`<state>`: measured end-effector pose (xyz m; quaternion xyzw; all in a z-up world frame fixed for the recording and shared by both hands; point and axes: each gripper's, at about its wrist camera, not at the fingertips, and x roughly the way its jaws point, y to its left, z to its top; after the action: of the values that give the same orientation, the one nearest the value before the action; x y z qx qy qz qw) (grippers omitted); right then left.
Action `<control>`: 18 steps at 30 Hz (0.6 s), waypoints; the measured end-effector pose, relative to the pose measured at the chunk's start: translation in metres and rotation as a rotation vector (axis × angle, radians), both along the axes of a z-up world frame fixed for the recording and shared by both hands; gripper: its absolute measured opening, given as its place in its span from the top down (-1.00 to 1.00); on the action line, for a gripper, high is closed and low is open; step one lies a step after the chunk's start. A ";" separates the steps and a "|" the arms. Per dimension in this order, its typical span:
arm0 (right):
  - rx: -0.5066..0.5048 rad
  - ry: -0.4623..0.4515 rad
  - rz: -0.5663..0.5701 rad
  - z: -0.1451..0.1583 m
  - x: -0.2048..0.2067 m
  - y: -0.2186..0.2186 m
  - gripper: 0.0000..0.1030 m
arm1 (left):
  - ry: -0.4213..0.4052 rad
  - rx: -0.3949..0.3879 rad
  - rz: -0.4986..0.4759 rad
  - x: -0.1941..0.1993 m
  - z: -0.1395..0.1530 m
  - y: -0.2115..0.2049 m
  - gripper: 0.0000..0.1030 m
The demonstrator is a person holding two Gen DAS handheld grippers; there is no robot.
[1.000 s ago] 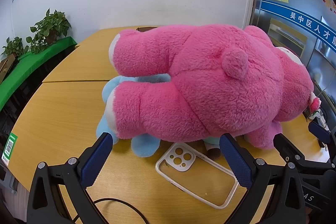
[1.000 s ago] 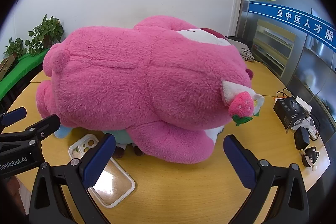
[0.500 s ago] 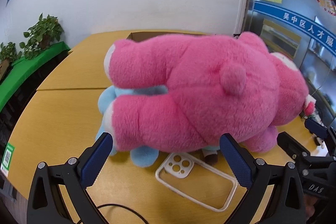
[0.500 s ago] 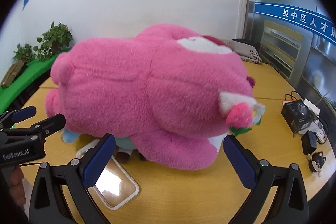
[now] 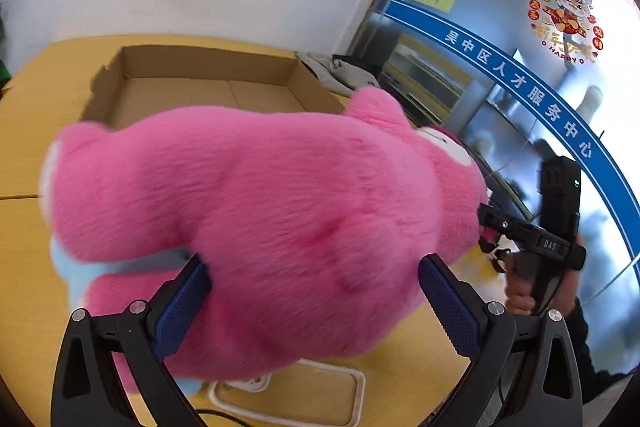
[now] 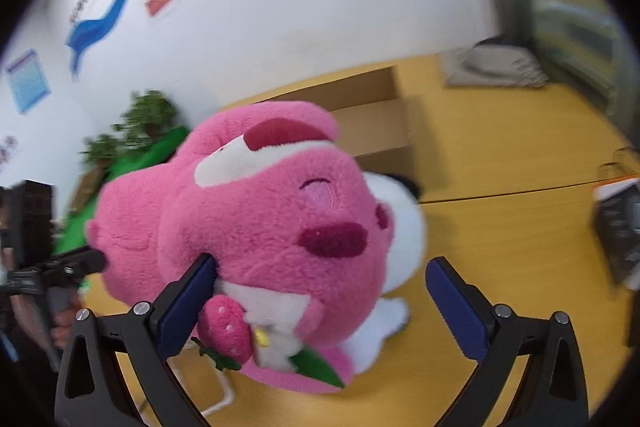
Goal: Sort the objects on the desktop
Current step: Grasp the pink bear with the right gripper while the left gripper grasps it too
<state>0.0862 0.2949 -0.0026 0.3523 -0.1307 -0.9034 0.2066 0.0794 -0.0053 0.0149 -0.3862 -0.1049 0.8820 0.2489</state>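
Observation:
A big pink plush bear (image 5: 280,219) fills both views, its rear toward the left wrist camera and its face (image 6: 280,219) toward the right one. My left gripper (image 5: 316,307) is open wide, its fingers straddling the bear's body. My right gripper (image 6: 320,307) is open too; its left finger (image 6: 188,303) presses into the bear's head by the strawberry (image 6: 226,327), while the right finger stands free. A light blue plush (image 5: 68,267) peeks out under the bear. A clear phone case (image 5: 320,399) lies on the table below.
An open cardboard box (image 5: 200,67) stands behind the bear on the yellow table (image 6: 500,155). A white plush (image 6: 404,227) lies beside the bear's head. A grey bag (image 6: 496,67) sits at the back, a black box (image 6: 616,223) at the right, plants (image 6: 136,127) at the left.
Both grippers have closed in on the bear from opposite ends. The bear's head has turned to face the right camera, and the cardboard box now shows behind it. Jaw widths look unchanged.

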 end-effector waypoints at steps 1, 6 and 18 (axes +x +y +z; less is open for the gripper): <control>-0.047 -0.016 0.044 -0.004 -0.009 0.002 -0.98 | 0.003 -0.012 0.008 -0.003 -0.001 0.002 -1.00; -0.054 -0.013 0.117 -0.012 -0.017 -0.010 -0.63 | 0.039 -0.047 0.028 -0.003 0.002 0.002 -0.62; 0.043 0.157 0.040 0.011 0.014 -0.038 0.01 | 0.099 -0.018 0.062 0.022 0.024 -0.010 0.21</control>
<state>0.1003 0.2573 0.0087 0.2873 -0.0878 -0.9266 0.2264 0.1011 -0.0151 0.0384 -0.3409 -0.0963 0.9083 0.2227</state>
